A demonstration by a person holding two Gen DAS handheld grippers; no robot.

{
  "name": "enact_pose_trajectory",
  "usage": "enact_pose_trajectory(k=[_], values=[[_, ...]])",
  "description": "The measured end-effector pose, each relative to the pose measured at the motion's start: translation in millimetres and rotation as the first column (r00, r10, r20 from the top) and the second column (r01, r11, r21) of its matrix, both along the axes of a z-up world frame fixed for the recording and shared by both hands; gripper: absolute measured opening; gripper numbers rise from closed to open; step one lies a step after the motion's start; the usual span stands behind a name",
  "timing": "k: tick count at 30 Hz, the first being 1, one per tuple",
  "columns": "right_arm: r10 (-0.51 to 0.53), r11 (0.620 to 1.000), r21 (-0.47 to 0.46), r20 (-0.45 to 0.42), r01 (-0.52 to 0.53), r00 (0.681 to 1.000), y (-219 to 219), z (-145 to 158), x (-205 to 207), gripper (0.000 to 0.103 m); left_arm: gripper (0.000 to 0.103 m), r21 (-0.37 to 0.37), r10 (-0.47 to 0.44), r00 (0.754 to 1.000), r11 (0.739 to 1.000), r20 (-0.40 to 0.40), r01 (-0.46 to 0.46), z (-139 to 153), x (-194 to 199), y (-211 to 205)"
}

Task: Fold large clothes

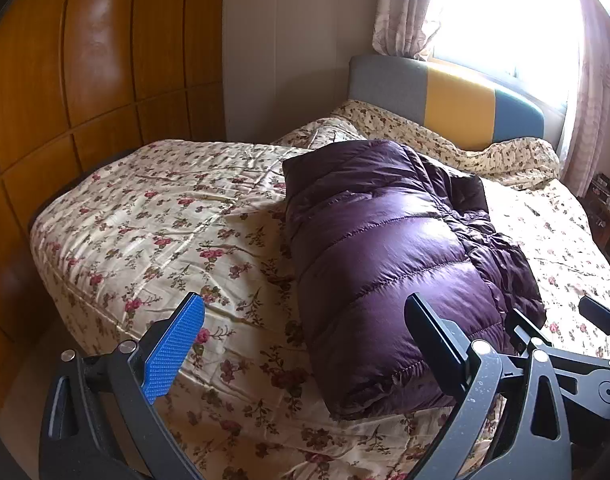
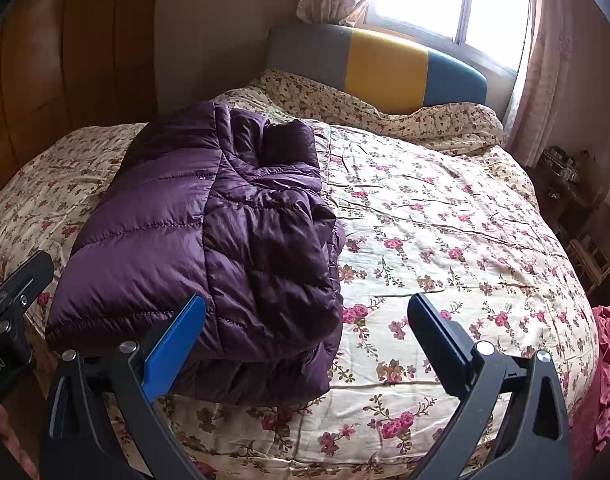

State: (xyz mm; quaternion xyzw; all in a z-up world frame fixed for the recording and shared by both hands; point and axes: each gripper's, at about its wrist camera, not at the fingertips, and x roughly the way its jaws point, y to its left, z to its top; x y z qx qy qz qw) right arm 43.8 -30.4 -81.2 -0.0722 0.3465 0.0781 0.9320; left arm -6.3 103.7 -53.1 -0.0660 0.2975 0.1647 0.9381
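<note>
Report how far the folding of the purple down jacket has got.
Done: the purple down jacket lies on the floral bedspread as a folded bundle, layers stacked. In hand: nothing; the left gripper and right gripper hover with jaws apart, empty. Left: perhaps tidying the rumpled top layer.

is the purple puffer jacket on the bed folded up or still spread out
Folded. The purple puffer jacket lies as a compact, thick bundle on the floral bedspread, layers stacked at its near edge, no sleeve stretched out. Neither claw holds it.

I see open bed (image 2: pixel 445 208) to the right of the folded jacket (image 2: pixel 209 240) (the only bulk here); a rumpled quilt (image 2: pixel 445 124) blocks the headboard end.
</note>
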Motion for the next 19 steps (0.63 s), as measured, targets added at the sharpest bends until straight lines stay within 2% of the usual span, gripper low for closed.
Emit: enact_pose_trajectory(k=[19], values=[[-0.001,1.000,0.010,0.000,0.001,1.000,-4.3,-0.1,-0.4,0.101,0.099,-0.009,-0.010,1.000,1.000,-0.002,0.010,-0.4,0.1,-2.2]])
